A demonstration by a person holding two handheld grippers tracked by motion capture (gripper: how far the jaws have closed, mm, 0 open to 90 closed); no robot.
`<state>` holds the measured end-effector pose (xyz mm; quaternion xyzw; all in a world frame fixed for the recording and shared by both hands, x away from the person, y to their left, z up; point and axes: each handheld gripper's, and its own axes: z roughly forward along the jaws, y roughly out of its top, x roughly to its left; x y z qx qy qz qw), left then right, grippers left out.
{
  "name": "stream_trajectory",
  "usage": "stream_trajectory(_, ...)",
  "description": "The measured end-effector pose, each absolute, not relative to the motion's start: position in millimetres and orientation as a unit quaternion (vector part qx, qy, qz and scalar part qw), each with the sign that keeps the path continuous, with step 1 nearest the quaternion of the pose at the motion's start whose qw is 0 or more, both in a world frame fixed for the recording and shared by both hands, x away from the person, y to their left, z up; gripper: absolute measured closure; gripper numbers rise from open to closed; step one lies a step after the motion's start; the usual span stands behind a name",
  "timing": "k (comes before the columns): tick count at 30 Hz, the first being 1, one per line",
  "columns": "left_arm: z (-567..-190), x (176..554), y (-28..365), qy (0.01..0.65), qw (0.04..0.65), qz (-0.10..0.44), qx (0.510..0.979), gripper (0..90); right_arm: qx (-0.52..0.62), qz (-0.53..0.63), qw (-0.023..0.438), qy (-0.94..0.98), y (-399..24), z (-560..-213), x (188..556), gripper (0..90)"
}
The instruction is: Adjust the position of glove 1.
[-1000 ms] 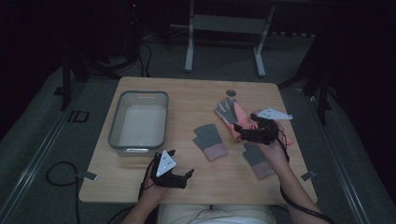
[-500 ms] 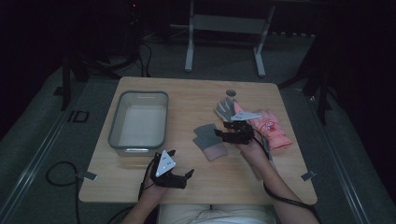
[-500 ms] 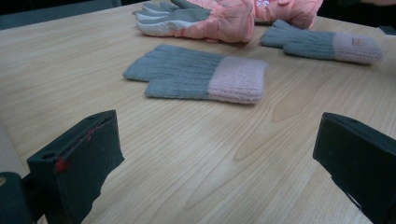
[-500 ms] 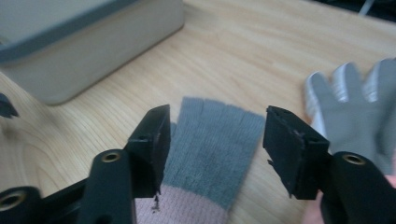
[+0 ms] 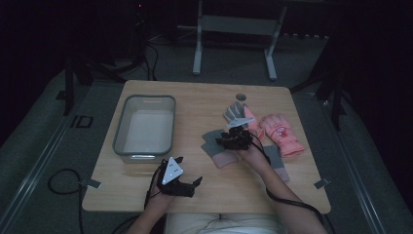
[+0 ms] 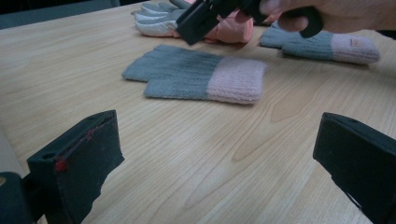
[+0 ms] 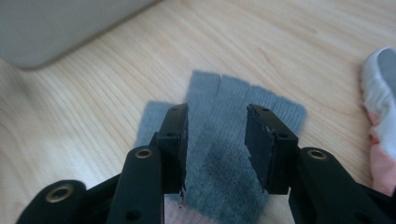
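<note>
Right gripper over grey-and-pink knit glove; left gripper idle.

Glove lies flat mid-counter, right of the clear bin, near the pink gloves. Right gripper's jaws have just been closing and stand part-way apart above the grey fingers, not clamped. Left gripper rests near the front edge, jaws wide apart, holding nothing.

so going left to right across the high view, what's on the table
clear bin → left tongs → grey knit glove with pink cuff → right tongs over that glove → pink glove
</note>
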<state>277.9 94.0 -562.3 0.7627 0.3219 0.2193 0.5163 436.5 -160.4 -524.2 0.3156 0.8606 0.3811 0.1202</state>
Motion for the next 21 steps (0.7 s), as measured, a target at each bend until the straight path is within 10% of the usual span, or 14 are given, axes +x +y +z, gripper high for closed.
stream_trajectory(12, -562, 278, 94, 0.322, 0.515, 0.220, 0.763, 0.6, 0.308, 0.351, 0.115, 0.877, -154, -548, 447, 61.7)
stream_trajectory(21, -562, 278, 94, 0.322, 0.514, 0.220, 0.764, 0.6, 0.319, 0.344, 0.134, 0.873, -147, -549, 442, 84.1)
